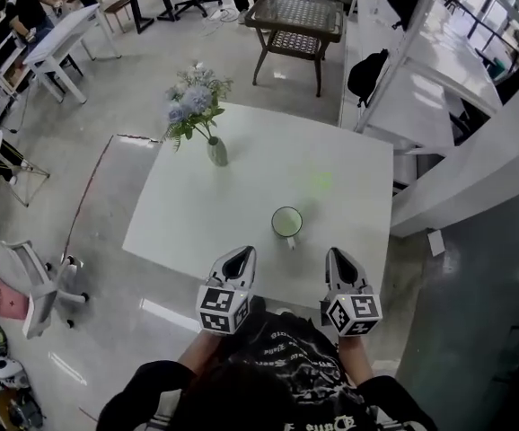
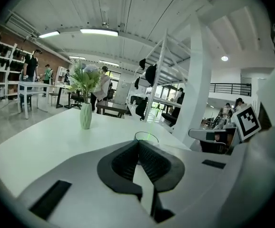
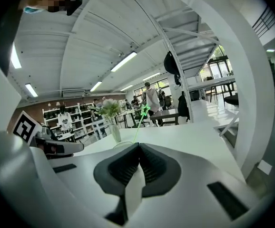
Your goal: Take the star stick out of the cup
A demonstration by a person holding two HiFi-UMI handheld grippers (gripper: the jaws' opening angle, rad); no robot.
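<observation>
Reader: What is shown, largest thing first?

Describer: A white square table (image 1: 197, 214) is seen from above on a pale glossy floor. Toward its far left, a pale green ribbed vase (image 1: 216, 151) of blue and white flowers is stood. At the near edge two pale grey handheld grippers are held side by side, each carrying a marker cube: the left gripper (image 1: 240, 255) and the right gripper (image 1: 338, 257). Both pairs of jaws are pressed together with nothing between them. Just beyond the two, a small white cup (image 1: 286, 222) is stood upright, well apart from the vase. Out of it a thin green star-tipped stick (image 3: 139, 121) is leaned, its star outlined above the rim in the right gripper view.

Reader: What could go wrong?

Describer: By this reading, the jaws must be opened before the stick is reached. If shut jaws are pushed in, the light cup could be knocked over. So thin a stick may slip if pinched off-centre, and the cup may be dragged along if the stick is pulled at a slant.

Reader: What cannot be made out?

Describer: In the head view the stick is reduced to a faint green smear. In the left gripper view only the cup's rim is shown. How deep the stick sits is hidden by the cup wall, and part of the table's near edge is covered by the grippers and a dark shirt.
</observation>
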